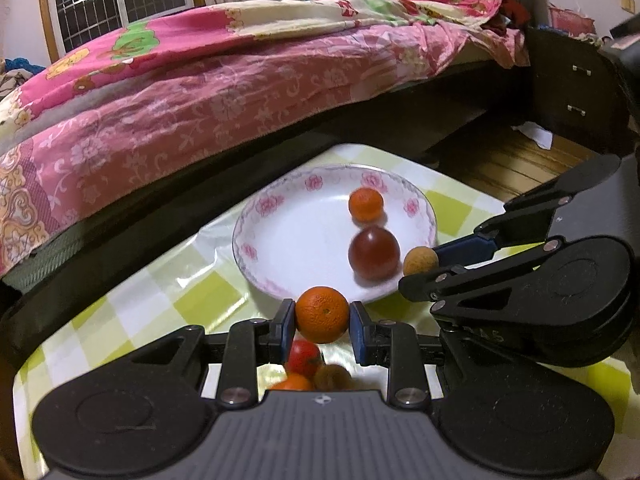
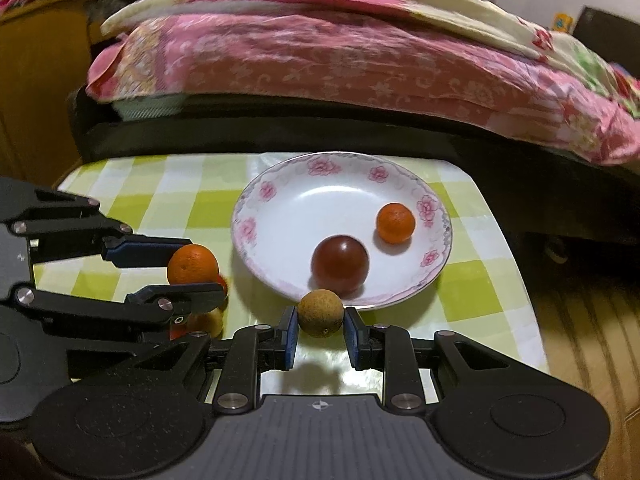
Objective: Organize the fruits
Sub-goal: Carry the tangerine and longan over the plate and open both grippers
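My left gripper [image 1: 322,316] is shut on an orange mandarin [image 1: 322,314], held above the table just short of the near rim of the white flowered plate [image 1: 280,240]. My right gripper [image 2: 321,326] is shut on a small tan longan [image 2: 321,313], also at the plate's [image 2: 280,216] near rim. On the plate lie a dark red plum [image 1: 374,253] [image 2: 340,264] and a small mandarin [image 1: 365,204] [image 2: 395,223]. Below the left gripper, a red tomato [image 1: 304,357], a tan fruit [image 1: 332,377] and an orange fruit [image 1: 292,383] rest on the table.
The table wears a green-and-white checked cloth [image 2: 160,200]. A bed with pink floral bedding [image 1: 200,80] runs along its far side. A dark cabinet with drawers [image 1: 576,80] stands at the right, with wooden floor [image 1: 500,160] beside the table.
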{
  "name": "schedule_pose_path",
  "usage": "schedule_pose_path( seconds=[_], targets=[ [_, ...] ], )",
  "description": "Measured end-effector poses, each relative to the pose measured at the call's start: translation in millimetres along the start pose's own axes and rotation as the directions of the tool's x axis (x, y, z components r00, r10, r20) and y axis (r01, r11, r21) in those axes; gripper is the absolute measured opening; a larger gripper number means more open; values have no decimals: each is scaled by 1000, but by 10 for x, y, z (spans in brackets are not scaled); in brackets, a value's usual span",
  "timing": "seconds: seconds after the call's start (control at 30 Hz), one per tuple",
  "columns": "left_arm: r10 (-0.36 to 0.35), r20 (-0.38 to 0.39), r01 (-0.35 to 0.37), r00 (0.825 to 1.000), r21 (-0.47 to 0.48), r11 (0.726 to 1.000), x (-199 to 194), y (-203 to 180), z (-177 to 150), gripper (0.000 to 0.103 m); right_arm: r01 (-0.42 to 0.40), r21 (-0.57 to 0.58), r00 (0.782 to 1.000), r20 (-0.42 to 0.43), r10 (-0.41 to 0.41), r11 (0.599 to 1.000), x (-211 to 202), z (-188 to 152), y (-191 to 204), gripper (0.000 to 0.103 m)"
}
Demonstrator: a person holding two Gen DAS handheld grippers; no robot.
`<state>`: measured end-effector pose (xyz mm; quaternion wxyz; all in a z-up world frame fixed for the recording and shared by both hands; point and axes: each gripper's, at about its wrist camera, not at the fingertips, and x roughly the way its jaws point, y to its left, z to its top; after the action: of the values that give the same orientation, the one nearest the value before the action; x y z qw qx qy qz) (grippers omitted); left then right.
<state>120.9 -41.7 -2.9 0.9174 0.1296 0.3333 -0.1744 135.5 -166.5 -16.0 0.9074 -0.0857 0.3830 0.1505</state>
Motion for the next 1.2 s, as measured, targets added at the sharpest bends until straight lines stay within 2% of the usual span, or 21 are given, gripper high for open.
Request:
schedule_pose_path(
  seconds=[0.27,0.7,1.2],
  targets=[
    [14,9,-13,1000,-5,1000,212,79,81,36,-2,62,1000,19,1,998,146,125,-130,22],
    [-2,14,2,1000,6,1000,363,65,142,36,22,72,998,58,-26,997,227,184,-238,22],
    [-3,-8,3,1000,-5,1000,508,114,106,36,16,79,1000,17,-17,997,336,166,-231,22]
  ],
)
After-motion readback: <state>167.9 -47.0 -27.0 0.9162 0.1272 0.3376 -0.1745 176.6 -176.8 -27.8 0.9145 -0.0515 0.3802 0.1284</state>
